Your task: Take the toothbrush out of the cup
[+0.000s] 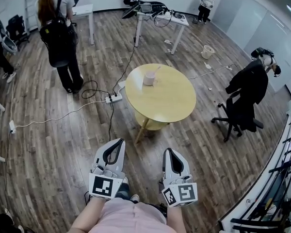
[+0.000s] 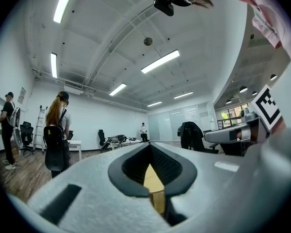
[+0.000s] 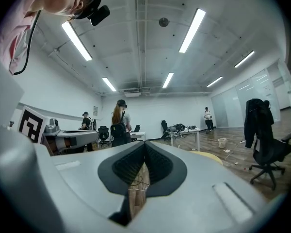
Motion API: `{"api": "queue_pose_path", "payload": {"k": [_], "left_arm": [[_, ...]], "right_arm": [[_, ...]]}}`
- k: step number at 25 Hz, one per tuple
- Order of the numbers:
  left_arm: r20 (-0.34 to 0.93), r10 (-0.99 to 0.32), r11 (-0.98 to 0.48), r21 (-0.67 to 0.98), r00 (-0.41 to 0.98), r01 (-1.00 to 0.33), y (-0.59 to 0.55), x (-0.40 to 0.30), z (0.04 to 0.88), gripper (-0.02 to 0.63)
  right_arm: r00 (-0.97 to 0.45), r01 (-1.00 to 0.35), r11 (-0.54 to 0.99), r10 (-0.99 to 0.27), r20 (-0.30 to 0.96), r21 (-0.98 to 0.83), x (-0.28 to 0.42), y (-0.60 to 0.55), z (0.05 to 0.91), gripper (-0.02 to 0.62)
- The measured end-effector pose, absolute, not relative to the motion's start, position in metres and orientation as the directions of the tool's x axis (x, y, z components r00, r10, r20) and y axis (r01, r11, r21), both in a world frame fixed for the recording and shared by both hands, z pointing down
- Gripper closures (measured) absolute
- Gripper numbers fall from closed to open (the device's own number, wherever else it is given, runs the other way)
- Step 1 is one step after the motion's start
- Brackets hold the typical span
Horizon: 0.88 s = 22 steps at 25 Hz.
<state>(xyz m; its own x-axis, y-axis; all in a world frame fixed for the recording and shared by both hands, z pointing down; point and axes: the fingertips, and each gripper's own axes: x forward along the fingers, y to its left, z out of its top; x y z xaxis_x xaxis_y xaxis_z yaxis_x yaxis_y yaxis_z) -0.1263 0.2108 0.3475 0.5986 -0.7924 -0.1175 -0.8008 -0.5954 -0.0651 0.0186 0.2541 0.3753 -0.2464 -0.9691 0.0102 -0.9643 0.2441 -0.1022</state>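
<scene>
Since the toothbrush [image 1: 155, 71] still sits in the cup [image 1: 149, 78] on the table [image 1: 179, 111], nothing's done yet. Left gripper [image 1: 120, 141] and right gripper [image 1: 168, 151] are both pinched closed, empty, well short of it.

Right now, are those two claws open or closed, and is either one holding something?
Left gripper: closed, jaw tips together, holding nothing.
Right gripper: closed, jaw tips together, holding nothing.
</scene>
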Motion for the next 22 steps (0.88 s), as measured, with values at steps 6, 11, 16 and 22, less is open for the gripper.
{"api": "queue_pose_path", "payload": {"k": [6,11,16,22], "left_arm": [[-0.114,-0.775,-0.619,-0.065,0.622,-0.783,0.171,-0.127,0.347,0.609],[-0.106,-0.774,-0.623,-0.044,0.624,-0.781,0.150,-0.120,0.351,0.609],[-0.091,-0.788,-0.611,-0.008,0.609,-0.791,0.126,-0.117,0.355,0.608],[-0.087,-0.798,-0.597,-0.028,0.597,-0.802,0.089,-0.095,0.359,0.609]], "right_arm": [[-0.214,-0.970,0.212,-0.977,0.005,-0.115,0.017,0.217,0.377,0.588],[-0.202,-0.974,0.200,-0.979,0.015,-0.108,0.024,0.196,0.380,0.588],[-0.214,-0.972,0.210,-0.976,0.027,-0.104,0.029,0.168,0.379,0.588],[-0.236,-0.966,0.232,-0.972,0.020,-0.113,0.051,0.129,0.382,0.588]]}}
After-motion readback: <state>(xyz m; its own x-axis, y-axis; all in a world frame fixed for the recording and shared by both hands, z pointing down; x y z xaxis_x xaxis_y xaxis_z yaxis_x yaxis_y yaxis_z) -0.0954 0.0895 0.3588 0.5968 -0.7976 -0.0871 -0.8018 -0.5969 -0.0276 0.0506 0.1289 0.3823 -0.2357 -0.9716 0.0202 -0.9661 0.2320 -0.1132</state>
